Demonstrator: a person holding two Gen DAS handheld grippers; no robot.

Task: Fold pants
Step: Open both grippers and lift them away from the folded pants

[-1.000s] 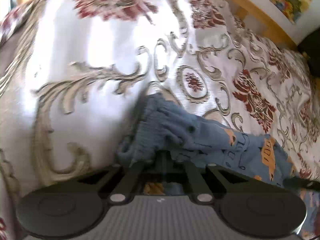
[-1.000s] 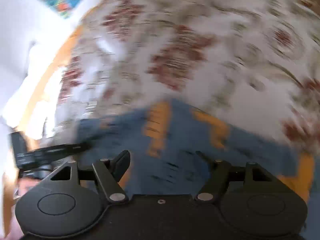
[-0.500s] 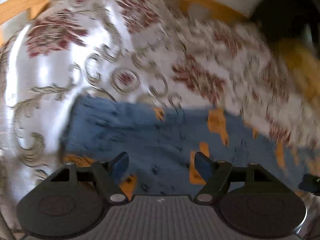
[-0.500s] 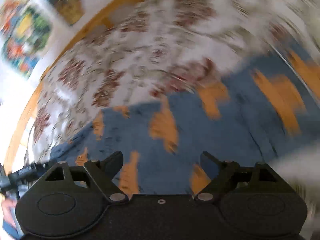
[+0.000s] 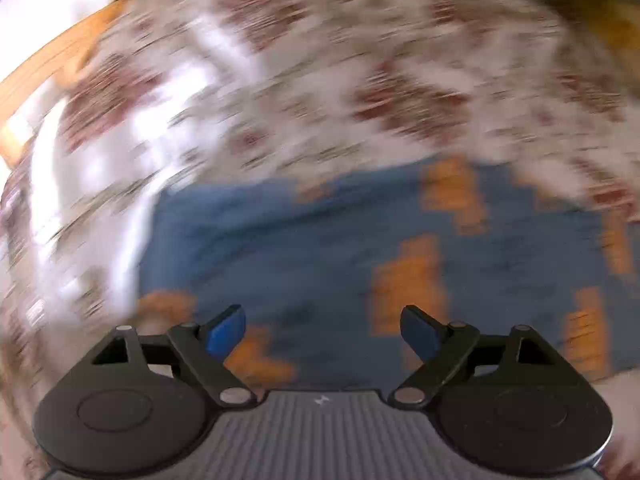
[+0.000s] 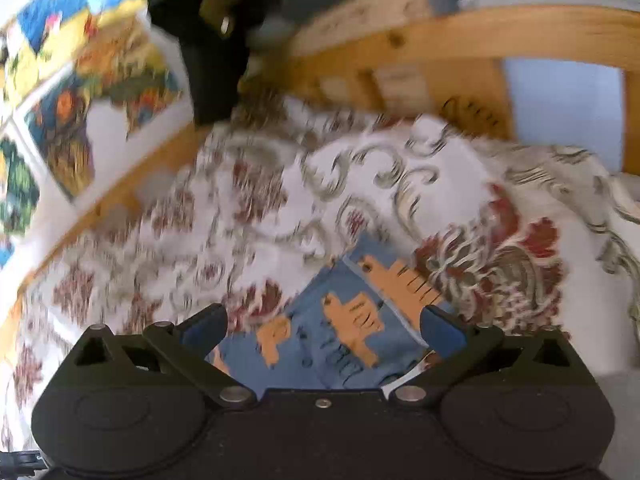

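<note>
Blue pants with orange prints [image 5: 328,248] lie flat on a floral bedspread [image 5: 280,92], filling the lower half of the blurred left wrist view. My left gripper [image 5: 323,330] hovers over them, open, with nothing between its blue-padded fingers. In the right wrist view one end of the pants [image 6: 344,328] shows between and just beyond the fingers. My right gripper [image 6: 322,326] is open too and holds nothing. Whether either gripper touches the cloth I cannot tell.
A wooden bed frame [image 6: 460,40] runs along the far side of the bedspread [image 6: 400,184]. Dark clothing [image 6: 208,40] hangs over the frame at the upper left. A wall with colourful pictures [image 6: 60,112] stands behind the bed.
My left gripper let go of the pants' blue cuff and opened wide. Both grippers have swung quickly; the right view now faces the wooden bed frame and the pants' end.
</note>
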